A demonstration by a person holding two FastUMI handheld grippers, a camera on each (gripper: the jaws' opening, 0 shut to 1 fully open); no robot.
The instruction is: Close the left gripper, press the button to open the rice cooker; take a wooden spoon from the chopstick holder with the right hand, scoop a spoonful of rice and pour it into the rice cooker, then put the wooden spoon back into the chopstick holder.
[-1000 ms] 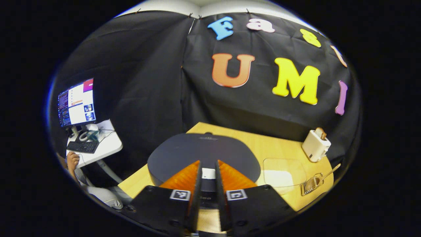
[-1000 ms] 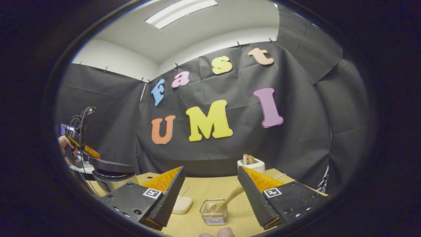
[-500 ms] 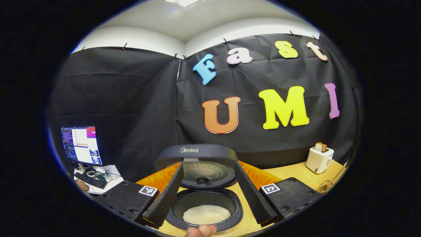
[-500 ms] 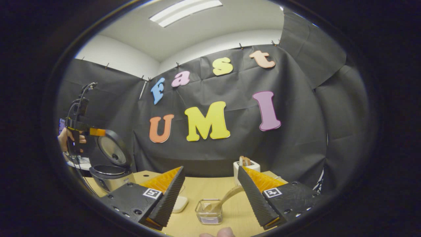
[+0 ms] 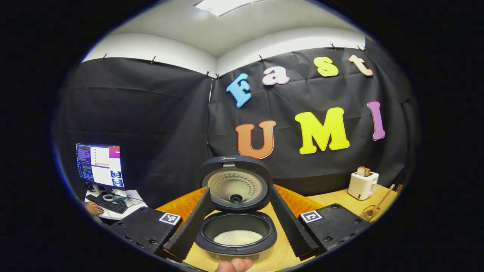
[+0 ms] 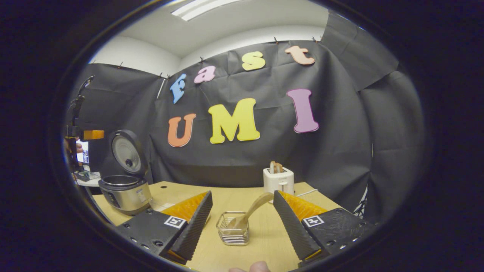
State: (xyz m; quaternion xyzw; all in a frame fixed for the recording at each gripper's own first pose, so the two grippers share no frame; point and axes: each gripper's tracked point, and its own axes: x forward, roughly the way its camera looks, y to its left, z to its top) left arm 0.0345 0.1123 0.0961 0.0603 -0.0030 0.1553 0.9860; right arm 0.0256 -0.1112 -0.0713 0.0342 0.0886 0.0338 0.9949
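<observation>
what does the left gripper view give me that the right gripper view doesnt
Left gripper view alone: rice lying in the open pot, plus a monitor and keyboard off to the side.

Right gripper view alone: the wooden spoon leaning in the chopstick holder, between the open right hand-held gripper.

Both: the rice cooker, lid raised, the toaster and the table.

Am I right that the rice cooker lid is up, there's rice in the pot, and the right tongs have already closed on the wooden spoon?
Not quite. The right gripper view shows the right tongs open, with the wooden spoon standing untouched in the chopstick holder. The rice cooker lid is up, with rice in the pot.
</observation>
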